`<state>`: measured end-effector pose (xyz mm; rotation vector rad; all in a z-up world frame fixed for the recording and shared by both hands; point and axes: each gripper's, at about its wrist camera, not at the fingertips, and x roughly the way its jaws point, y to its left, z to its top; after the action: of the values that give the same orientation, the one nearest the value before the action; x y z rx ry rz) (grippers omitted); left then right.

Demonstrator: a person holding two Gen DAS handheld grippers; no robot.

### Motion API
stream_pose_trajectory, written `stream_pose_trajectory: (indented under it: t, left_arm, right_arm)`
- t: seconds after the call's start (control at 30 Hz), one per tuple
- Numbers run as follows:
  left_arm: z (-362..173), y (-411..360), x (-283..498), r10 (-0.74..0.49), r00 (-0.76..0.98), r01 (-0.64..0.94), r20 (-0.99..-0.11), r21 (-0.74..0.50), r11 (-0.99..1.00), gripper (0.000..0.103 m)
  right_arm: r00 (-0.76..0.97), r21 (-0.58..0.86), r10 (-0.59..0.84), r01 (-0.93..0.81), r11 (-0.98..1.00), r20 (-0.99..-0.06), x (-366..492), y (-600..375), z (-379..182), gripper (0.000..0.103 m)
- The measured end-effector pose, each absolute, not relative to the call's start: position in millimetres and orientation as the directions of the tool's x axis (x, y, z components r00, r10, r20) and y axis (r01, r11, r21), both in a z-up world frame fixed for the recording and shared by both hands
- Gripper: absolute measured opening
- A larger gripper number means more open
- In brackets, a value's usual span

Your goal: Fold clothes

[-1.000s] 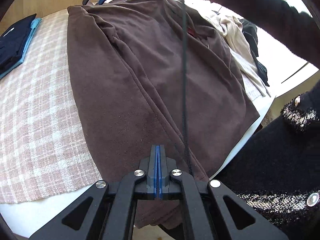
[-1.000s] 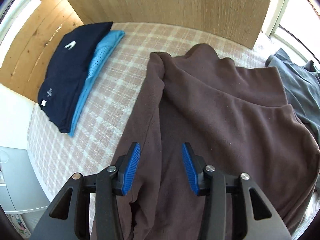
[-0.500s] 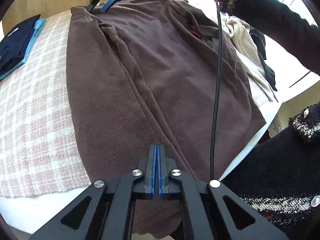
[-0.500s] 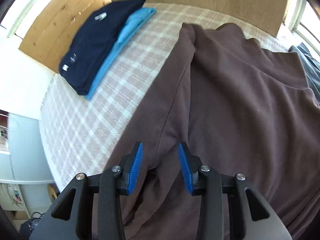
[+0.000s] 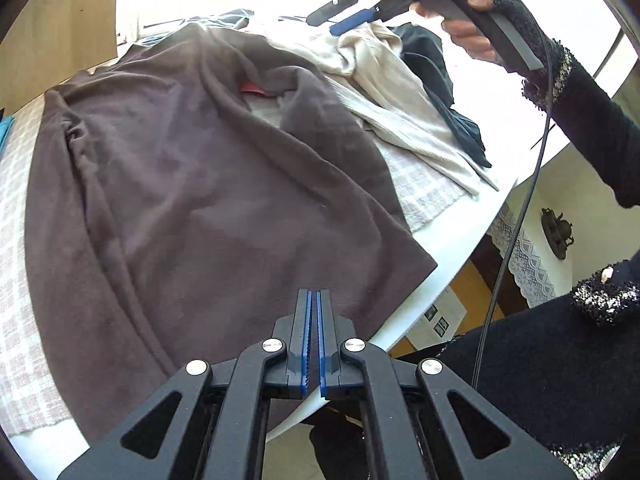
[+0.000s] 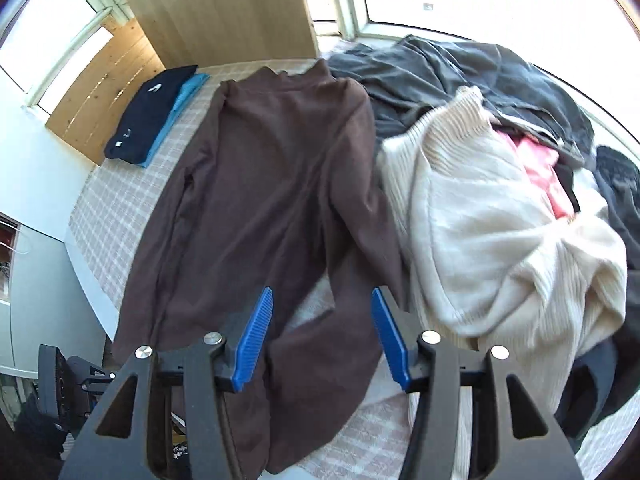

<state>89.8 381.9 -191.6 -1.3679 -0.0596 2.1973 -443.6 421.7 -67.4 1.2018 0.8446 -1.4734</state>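
Far left in the right wrist view: folded navy top (image 6: pixel 150 118) stacked on a folded blue one (image 6: pixel 182 110), against the wooden board, well apart from everything else. Bare checked cover (image 6: pixel 116 208) between that stack and the work.

Centre: brown top (image 6: pixel 276 184) spread lengthwise on the cover, collar toward the window, a sleeve folded in along its left side, hem hanging over the near table edge (image 5: pixel 436 248). Wrinkled still, with a ridge running down the body and a flap turned over near the collar.

Left gripper (image 5: pixel 313 340) low above the hem, blue pads pressed together with nothing between them. Right gripper (image 6: pixel 322 340) high above the brown top's lower half, jaws opening, nothing held; same gripper (image 5: pixel 348 16) in the left wrist view, raised clear of the cloth.

Right: cream sweater (image 6: pixel 480 232) heaped just beside the brown top and touching its edge, dark grey clothes (image 6: pixel 460 76) and something pink (image 6: pixel 540 172) behind.

Risks, as a judgement: snagging the cream sweater when reaching for the right-hand sleeve, since the two lie against each other; dragging the overhanging hem off the table with a careless pull; folding over the ridge and locking in a crease; pinching two layers instead of one.
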Motion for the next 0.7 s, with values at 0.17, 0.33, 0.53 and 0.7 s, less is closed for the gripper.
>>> stream_pose_trajectory:
  t: [0.17, 0.33, 0.53, 0.7]
  left_arm:
    - [-189, 421, 100, 0.509, -0.309, -0.491, -0.803, -0.324, -0.809, 0.001]
    - [-186, 447, 102, 0.493, -0.298, -0.521, -0.817, -0.293, -0.802, 0.008]
    - [-203, 444, 85, 0.346, -0.331, -0.419, -0.878, -0.193, -0.888, 0.007]
    - [-208, 439, 73, 0.244, -0.335, -0.337, -0.91, -0.127, -0.933, 0.02]
  right_arm:
    - [0.066, 0.15, -0.225, 0.913, -0.38, -0.972, -455, 483, -107, 0.051]
    - [0.077, 0.149, -0.2, 0.915, -0.374, -0.977, -445, 487, -124, 0.051]
    - [-0.083, -0.067, -0.056, 0.967, -0.245, -0.995, -415, 474, -170, 0.051]
    - [0.059, 0.088, -0.135, 0.972, -0.218, -0.989, -427, 486, -160, 0.011]
